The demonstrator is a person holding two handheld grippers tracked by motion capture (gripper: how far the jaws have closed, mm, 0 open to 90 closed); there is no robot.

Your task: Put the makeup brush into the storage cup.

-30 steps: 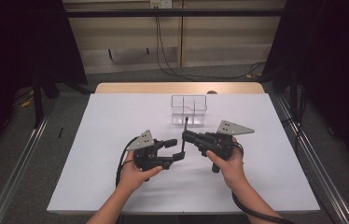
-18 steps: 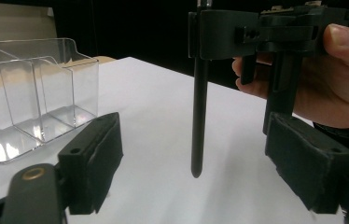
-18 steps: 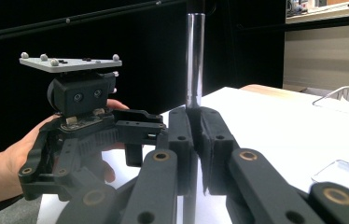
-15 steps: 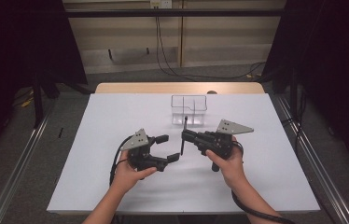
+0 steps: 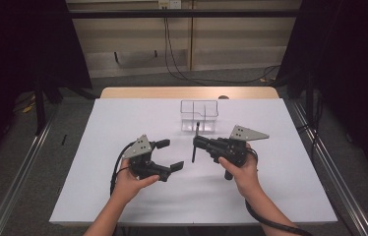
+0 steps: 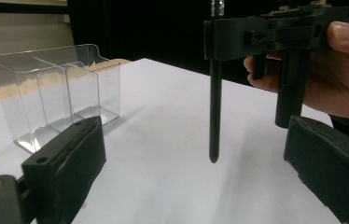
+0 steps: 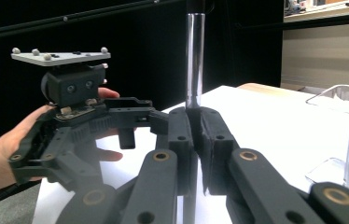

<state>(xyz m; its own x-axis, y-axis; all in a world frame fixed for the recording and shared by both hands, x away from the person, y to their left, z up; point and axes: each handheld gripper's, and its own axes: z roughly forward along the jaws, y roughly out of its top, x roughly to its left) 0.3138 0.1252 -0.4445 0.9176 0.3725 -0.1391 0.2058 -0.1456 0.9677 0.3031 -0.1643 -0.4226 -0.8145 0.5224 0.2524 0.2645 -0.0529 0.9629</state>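
A thin black pen (image 5: 194, 155) hangs upright over the white table (image 5: 123, 123), its tip just above the surface. My right gripper (image 5: 197, 142) is shut on it. In the right gripper view, the pen's clear upper part (image 7: 195, 60) rises from between the closed pads of the right gripper (image 7: 195, 126). My left gripper (image 5: 171, 155) stands open to the pen's left, aimed at it. In the left gripper view the pen (image 6: 215, 112) hangs ahead of the spread pads (image 6: 70, 158), and nothing lies between them. A clear two-compartment box (image 5: 199, 115) stands just behind the pen.
The clear box (image 6: 51, 93) looks empty and sits left of the pen in the left gripper view. The right hand and right gripper (image 6: 256, 37) fill the upper right there. The left gripper (image 7: 140, 121) faces the right gripper's camera. A wooden strip (image 5: 187, 92) edges the table's far side.
My left gripper has drawn back a little to the left and its jaws have spread wider. The right gripper and the pen have stayed in place.
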